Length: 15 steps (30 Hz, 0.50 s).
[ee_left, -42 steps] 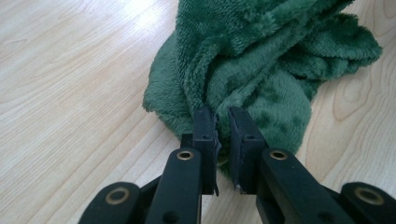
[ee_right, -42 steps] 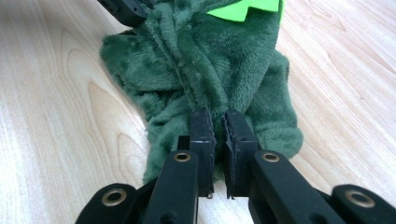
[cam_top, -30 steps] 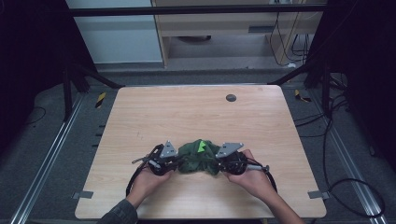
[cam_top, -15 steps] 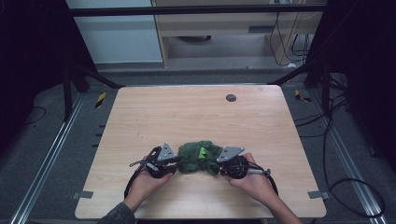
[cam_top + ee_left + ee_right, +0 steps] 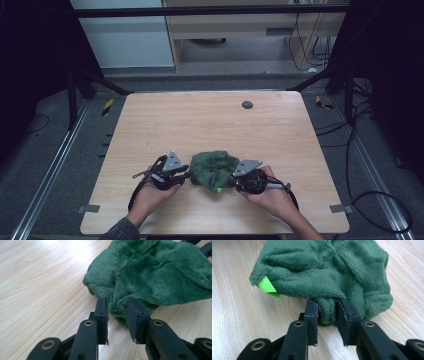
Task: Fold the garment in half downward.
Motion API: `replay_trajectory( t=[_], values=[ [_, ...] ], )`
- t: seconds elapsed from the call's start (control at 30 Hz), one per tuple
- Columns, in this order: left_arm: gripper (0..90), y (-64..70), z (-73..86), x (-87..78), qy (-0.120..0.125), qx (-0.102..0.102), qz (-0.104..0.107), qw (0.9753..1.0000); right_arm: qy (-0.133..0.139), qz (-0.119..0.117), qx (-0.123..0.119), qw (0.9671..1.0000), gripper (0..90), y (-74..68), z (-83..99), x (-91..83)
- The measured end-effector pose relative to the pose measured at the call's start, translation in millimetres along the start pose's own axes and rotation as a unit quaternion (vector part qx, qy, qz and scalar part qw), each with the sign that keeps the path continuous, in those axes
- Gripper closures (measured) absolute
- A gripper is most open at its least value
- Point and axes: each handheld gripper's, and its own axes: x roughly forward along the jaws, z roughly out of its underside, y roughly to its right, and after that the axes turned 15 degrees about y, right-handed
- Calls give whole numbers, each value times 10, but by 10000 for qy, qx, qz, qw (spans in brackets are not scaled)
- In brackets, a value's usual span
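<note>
Both my grippers, left [image 5: 117,312] and right [image 5: 325,312], pinch the green cloth [image 5: 214,169] at lower centre; thin folds could slip free.

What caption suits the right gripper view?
Right gripper fingers pinch a fold of green fleece cloth on a wooden table.

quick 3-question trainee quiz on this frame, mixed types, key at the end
1. True or false: the left gripper has green cloth between its jaws.
2. What colour is the tag sticking out of the cloth? A) red B) bright green C) white
3. What lies on the table at its far edge?

Key: 1 true. 2 B. 3 a small dark round disc.
</note>
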Motion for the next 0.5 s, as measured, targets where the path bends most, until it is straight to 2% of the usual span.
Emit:
replay_trajectory(
  t=[0.5],
  values=[
    [699, 16, 16, 2, -38, -7, 34, 10000, -7, 6, -25, 10000, 603, -32, -16, -23]
  ],
)
